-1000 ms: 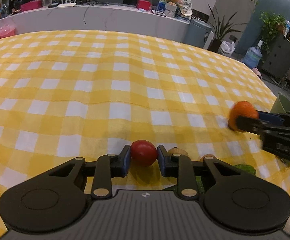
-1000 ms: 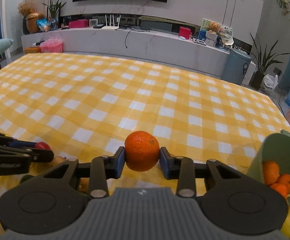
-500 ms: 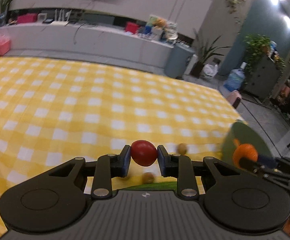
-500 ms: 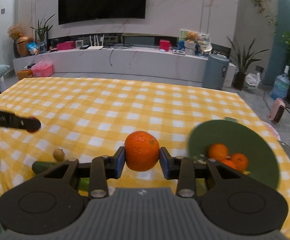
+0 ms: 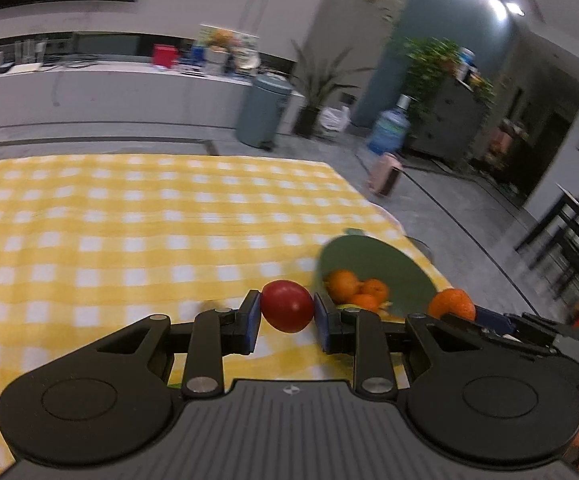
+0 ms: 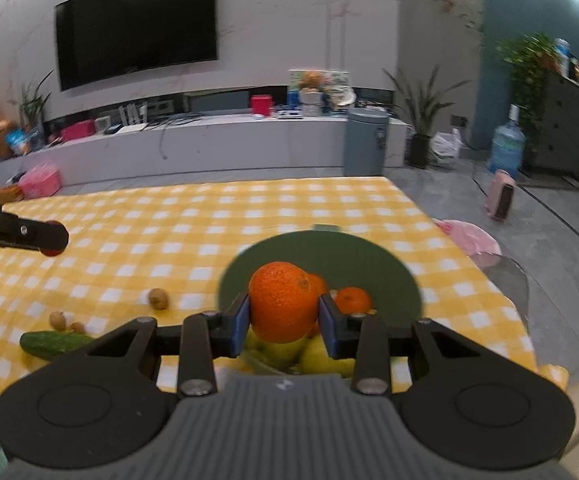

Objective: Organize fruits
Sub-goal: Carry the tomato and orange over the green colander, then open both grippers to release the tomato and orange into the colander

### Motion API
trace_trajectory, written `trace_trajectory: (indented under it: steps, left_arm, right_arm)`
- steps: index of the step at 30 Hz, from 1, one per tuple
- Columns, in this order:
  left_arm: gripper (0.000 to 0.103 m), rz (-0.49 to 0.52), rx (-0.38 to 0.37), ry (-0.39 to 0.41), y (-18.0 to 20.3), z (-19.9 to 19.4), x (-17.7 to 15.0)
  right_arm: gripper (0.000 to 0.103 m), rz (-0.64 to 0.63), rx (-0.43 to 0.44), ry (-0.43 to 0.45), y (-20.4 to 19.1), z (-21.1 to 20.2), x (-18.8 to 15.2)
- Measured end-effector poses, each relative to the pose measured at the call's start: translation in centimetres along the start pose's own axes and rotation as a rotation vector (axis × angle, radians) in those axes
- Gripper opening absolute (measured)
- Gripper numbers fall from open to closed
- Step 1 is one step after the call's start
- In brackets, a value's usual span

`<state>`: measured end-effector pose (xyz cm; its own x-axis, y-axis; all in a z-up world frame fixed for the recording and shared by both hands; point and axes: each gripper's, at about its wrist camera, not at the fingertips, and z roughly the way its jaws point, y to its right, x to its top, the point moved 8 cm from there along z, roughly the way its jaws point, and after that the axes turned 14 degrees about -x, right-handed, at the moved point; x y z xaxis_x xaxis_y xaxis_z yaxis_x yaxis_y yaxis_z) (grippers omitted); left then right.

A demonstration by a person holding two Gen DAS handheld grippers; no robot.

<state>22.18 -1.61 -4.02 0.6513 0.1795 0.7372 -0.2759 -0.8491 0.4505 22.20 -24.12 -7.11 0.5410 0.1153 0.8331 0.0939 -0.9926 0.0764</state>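
Note:
My left gripper (image 5: 287,312) is shut on a red tomato (image 5: 287,306), held above the yellow checked tablecloth (image 5: 129,220) just left of the green bowl (image 5: 373,256). The bowl holds several oranges (image 5: 355,286). My right gripper (image 6: 283,314) is shut on an orange (image 6: 281,300) and hangs over the green bowl (image 6: 321,252), which holds oranges and yellow-green fruit (image 6: 321,356). The right gripper with its orange (image 5: 451,304) shows at the right in the left wrist view. The left gripper's tip (image 6: 45,236) shows at the left in the right wrist view.
A cucumber (image 6: 53,342) and three small brown fruits (image 6: 157,298) lie on the cloth left of the bowl. The table's right edge (image 6: 501,300) runs just beyond the bowl. A pink cloth (image 6: 469,236) lies at that edge.
Both grippers have swung right toward the green bowl with their fruit. The right gripper's orange is now over the bowl; the left one's tomato is now beside its rim.

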Motion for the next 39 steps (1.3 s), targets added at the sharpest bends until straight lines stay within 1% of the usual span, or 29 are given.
trace_trajectory:
  steps: [4,7,10,15,18,24,28,33,37,39]
  left_arm:
    - [0.031,0.038,-0.036,-0.049,2.0,2.6,0.1]
    - [0.031,0.085,-0.049,-0.081,3.7,4.6,0.1]
    - [0.031,0.110,-0.066,-0.107,4.9,6.4,-0.2]
    - [0.031,0.171,-0.044,-0.168,5.7,9.4,-0.7]
    - [0.031,0.172,-0.047,-0.187,5.5,10.3,-1.0]
    - [0.031,0.200,-0.025,-0.236,4.7,12.9,-0.8]
    - [0.031,0.213,-0.016,-0.262,4.2,14.7,-0.4]
    - [0.031,0.239,0.017,-0.314,3.8,17.6,-0.3]
    - [0.031,0.246,-0.008,-0.343,3.8,19.2,-0.5]
    - [0.031,0.248,0.003,-0.354,3.5,20.0,-0.6]
  right_arm:
    - [0.034,0.033,-0.015,0.000,2.3,0.1,-0.2]
    - [0.034,0.058,-0.020,-0.009,3.4,0.9,-0.3]
    - [0.034,0.067,-0.031,-0.017,4.2,1.8,-0.6]
    - [0.034,0.048,-0.053,-0.024,4.8,3.6,-0.8]
    - [0.034,0.035,-0.054,-0.023,4.8,4.6,-1.0]
    - [0.034,0.017,-0.060,-0.035,4.3,7.8,-0.9]
    - [0.034,-0.050,-0.075,-0.041,3.4,9.3,-0.9]
    - [0.034,-0.125,-0.112,-0.065,2.9,11.5,-1.4]
    - [0.034,-0.137,-0.121,-0.085,3.1,12.9,-1.9]
    - [0.034,-0.138,-0.125,-0.093,3.2,13.3,-2.2]
